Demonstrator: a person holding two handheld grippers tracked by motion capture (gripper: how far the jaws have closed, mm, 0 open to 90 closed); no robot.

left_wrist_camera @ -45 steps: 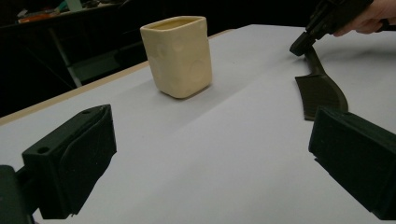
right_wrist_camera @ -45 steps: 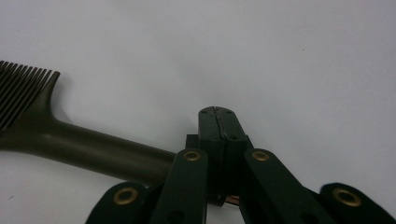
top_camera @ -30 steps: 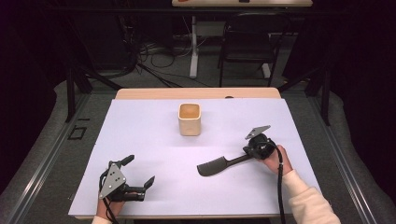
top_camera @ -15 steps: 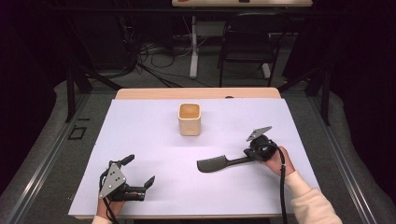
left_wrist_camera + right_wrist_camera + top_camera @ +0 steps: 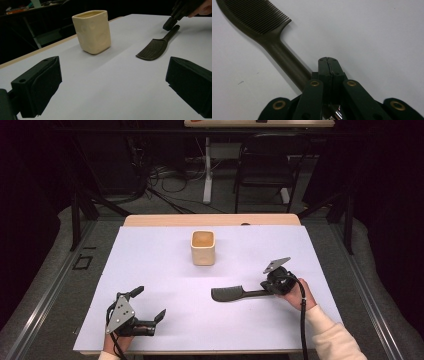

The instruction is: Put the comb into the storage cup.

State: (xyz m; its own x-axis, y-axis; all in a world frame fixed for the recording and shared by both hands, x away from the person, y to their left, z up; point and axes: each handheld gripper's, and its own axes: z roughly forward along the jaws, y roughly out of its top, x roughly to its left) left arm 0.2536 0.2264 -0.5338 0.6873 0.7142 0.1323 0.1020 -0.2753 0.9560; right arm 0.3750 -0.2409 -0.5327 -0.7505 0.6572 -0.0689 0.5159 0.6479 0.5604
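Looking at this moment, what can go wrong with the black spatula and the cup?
1. The right gripper has its jaws shut beside the spatula handle, apparently not around it, so a lift may leave it on the table.
2. If the right gripper pushes forward, the spatula could slide or turn away.
3. The cream cup stands upright beyond the blade; a swung spatula might tip it.

one cream cup (image 5: pixel 203 248), one black spatula (image 5: pixel 227 294) and two tongs on one table (image 5: pixel 165 270).
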